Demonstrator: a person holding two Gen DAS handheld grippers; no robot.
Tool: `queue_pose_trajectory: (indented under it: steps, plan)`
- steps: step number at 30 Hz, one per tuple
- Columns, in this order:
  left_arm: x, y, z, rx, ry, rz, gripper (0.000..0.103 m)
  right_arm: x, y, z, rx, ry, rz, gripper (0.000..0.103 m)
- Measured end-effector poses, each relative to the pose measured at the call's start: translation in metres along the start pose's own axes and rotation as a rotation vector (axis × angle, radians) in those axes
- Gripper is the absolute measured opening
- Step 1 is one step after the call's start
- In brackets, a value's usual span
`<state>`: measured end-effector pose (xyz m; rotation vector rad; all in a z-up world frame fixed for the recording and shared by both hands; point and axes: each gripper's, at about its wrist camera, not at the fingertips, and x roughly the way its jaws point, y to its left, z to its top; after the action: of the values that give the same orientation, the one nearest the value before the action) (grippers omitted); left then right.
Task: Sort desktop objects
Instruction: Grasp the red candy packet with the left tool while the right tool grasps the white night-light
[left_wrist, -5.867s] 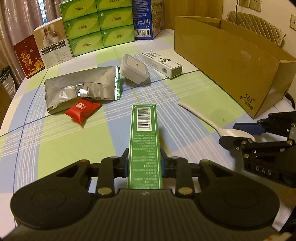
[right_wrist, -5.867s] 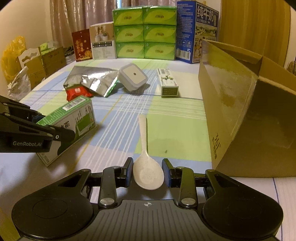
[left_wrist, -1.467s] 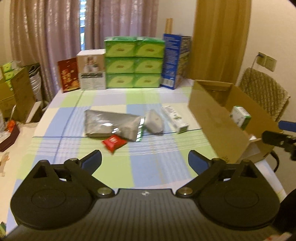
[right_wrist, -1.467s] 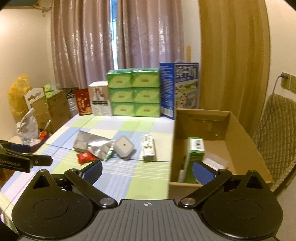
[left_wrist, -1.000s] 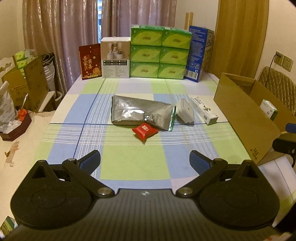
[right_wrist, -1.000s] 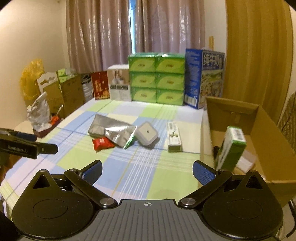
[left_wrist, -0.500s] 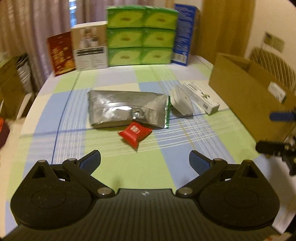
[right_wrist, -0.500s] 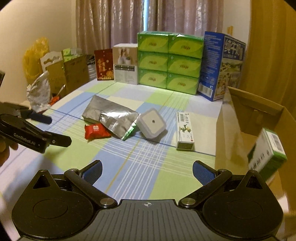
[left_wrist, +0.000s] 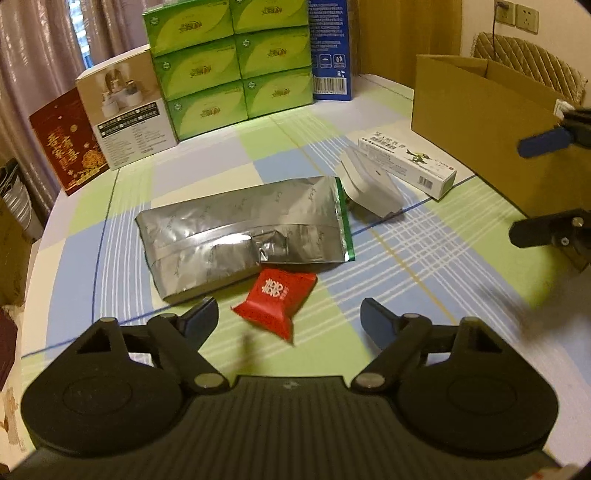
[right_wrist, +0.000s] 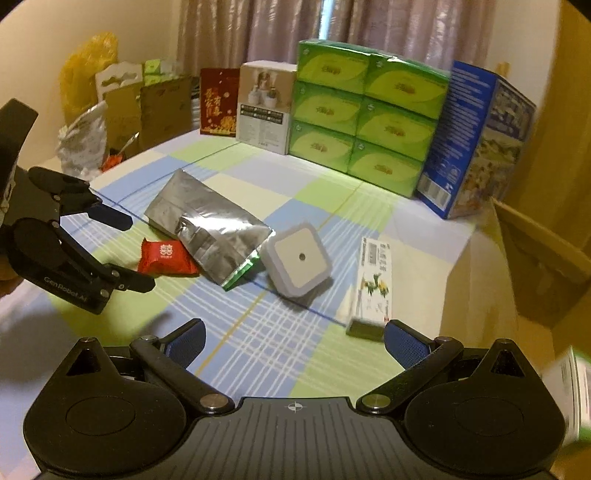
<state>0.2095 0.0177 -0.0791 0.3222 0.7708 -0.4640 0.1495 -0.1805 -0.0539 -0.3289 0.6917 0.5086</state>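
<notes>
A small red packet (left_wrist: 277, 296) with white characters lies on the checked tablecloth (left_wrist: 406, 266), touching the near edge of a crinkled silver foil bag (left_wrist: 240, 232). The left gripper (left_wrist: 289, 319) hovers over it, fingers spread and empty. The right gripper (right_wrist: 293, 341), near a white toothpaste box (right_wrist: 373, 284), is likewise spread wide.

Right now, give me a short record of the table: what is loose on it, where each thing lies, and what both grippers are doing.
left hand-held gripper: open, empty, just short of the red packet
right hand-held gripper: open, empty, nearest the white carton
red packet: flat, against the near edge of the foil bag
foil bag: lying flat, mid-table
white square device: tilted, by the foil bag's green end
white carton: lying flat beside the cardboard box
cardboard box: open, at the table's right side
</notes>
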Motion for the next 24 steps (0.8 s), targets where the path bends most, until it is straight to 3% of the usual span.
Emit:
queue_pose_trajectory:
  steps: [8,13,20,24]
  plan:
    - [0.022,0.011,0.003,0.023,0.012,-0.024,0.067,0.036,0.003,0.028,-0.1,0.054,0.045,0.1]
    - [0.034,0.012,0.006,0.034,0.028,-0.021,0.055,0.062,-0.001,0.036,-0.151,0.086,0.041,0.098]
    - [0.042,0.014,0.006,0.032,0.035,-0.019,0.048,0.095,-0.006,0.049,-0.219,0.13,0.032,0.093]
    - [0.046,0.013,0.008,0.029,0.036,-0.023,0.036,0.109,-0.006,0.057,-0.273,0.145,0.052,0.093]
